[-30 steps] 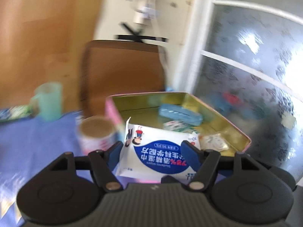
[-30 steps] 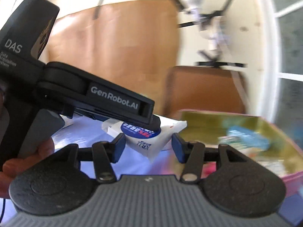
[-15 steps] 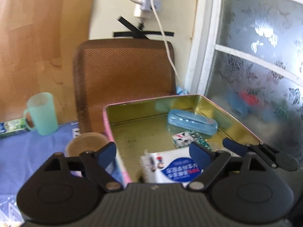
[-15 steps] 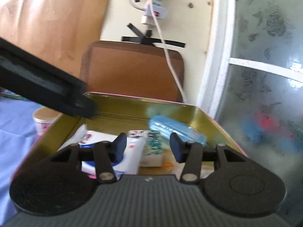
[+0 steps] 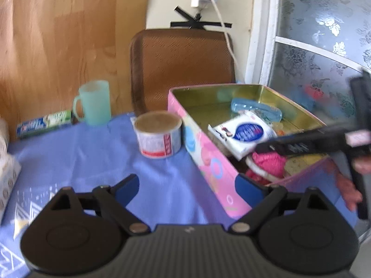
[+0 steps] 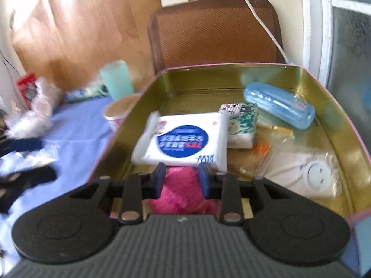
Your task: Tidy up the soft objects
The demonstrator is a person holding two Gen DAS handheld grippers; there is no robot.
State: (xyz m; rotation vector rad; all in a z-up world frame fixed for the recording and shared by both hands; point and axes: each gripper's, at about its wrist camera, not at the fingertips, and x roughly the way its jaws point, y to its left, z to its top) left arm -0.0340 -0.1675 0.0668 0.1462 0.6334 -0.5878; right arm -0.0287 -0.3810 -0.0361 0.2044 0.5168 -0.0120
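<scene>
Inside the pink tin (image 6: 334,106), the right gripper (image 6: 182,178) is closing around a pink fluffy thing (image 6: 183,192); beside the tin, the left gripper (image 5: 187,185) opens wide, empty

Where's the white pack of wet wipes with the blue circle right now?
The wet wipes pack lies inside the pink tin, left of centre in the right wrist view, beside the small patterned tissue pack and just beyond the pink fluffy item.

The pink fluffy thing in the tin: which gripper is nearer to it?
Right. The right gripper straddles the pink fluffy thing, its jaws closing; the left gripper hangs outside the tin, jaws opening, empty.
</scene>
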